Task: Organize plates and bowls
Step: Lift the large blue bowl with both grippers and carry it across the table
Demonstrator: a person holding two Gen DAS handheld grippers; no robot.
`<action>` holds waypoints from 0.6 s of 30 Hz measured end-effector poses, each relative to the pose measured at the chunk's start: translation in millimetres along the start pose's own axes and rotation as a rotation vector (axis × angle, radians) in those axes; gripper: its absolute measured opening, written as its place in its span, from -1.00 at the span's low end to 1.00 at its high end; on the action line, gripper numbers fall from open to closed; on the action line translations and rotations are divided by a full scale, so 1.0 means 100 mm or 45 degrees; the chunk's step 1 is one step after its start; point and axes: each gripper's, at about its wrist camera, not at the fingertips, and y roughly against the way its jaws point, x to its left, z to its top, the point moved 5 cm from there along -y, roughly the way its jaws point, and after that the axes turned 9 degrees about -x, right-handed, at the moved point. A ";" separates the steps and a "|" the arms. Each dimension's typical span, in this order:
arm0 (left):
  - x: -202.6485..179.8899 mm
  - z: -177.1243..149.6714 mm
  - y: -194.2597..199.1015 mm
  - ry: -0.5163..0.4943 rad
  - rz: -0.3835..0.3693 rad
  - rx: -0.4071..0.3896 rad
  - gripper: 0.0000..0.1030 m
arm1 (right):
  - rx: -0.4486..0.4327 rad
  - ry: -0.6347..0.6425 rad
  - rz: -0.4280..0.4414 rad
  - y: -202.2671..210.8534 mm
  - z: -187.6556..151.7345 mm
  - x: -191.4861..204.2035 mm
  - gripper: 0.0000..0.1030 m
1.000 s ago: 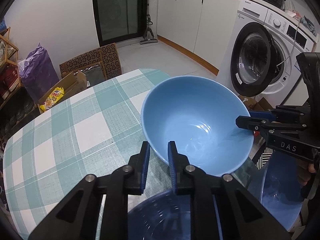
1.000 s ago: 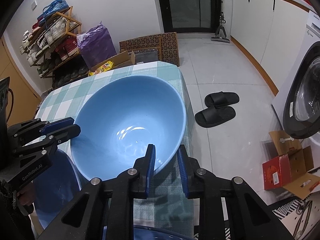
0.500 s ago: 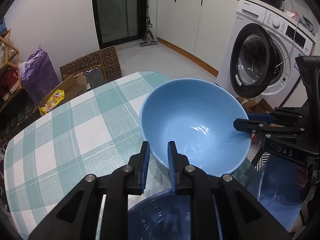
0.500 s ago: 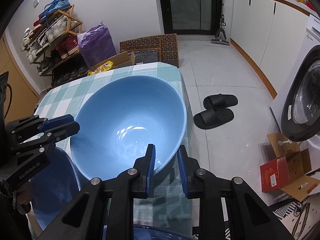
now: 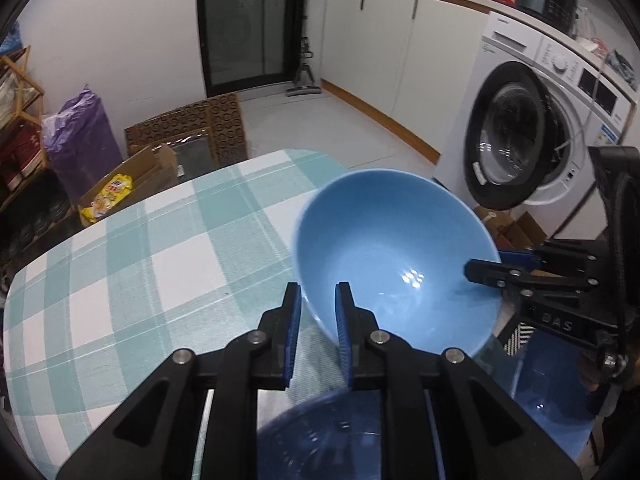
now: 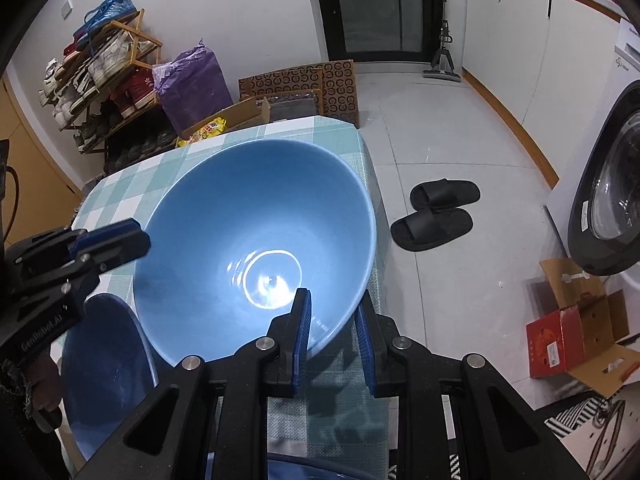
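A large light blue bowl [image 5: 396, 256] is held tilted above the checked tablecloth [image 5: 140, 264]. My left gripper [image 5: 317, 312] is shut on its near rim. My right gripper [image 6: 333, 322] is shut on the opposite rim of the same bowl [image 6: 256, 248]. The right gripper also shows in the left wrist view [image 5: 486, 270], and the left gripper shows in the right wrist view [image 6: 132, 236]. A darker blue bowl [image 5: 320, 440] lies below the left gripper, and another dark blue dish [image 6: 104, 364] sits at the table edge.
A washing machine [image 5: 532, 128] with its door open stands to the right of the table. Black slippers [image 6: 436, 216] and a red box [image 6: 568, 340] lie on the floor. A shoe rack [image 6: 100, 72], a purple bag [image 6: 192, 80] and cardboard boxes stand beyond the table.
The bowl has tilted and shifted right in the left wrist view. Both grippers keep their hold on its rim.
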 end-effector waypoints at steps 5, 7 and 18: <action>0.08 -0.06 -0.11 0.017 0.039 0.046 -0.19 | -0.004 0.000 0.008 0.00 0.00 -0.01 -0.57; 0.08 -0.07 -0.14 0.022 0.035 0.051 -0.13 | -0.007 -0.003 0.010 0.00 0.01 -0.01 -0.57; -0.05 -0.08 -0.19 -0.019 -0.013 0.055 -0.60 | -0.016 0.011 0.008 0.02 0.00 -0.02 -0.57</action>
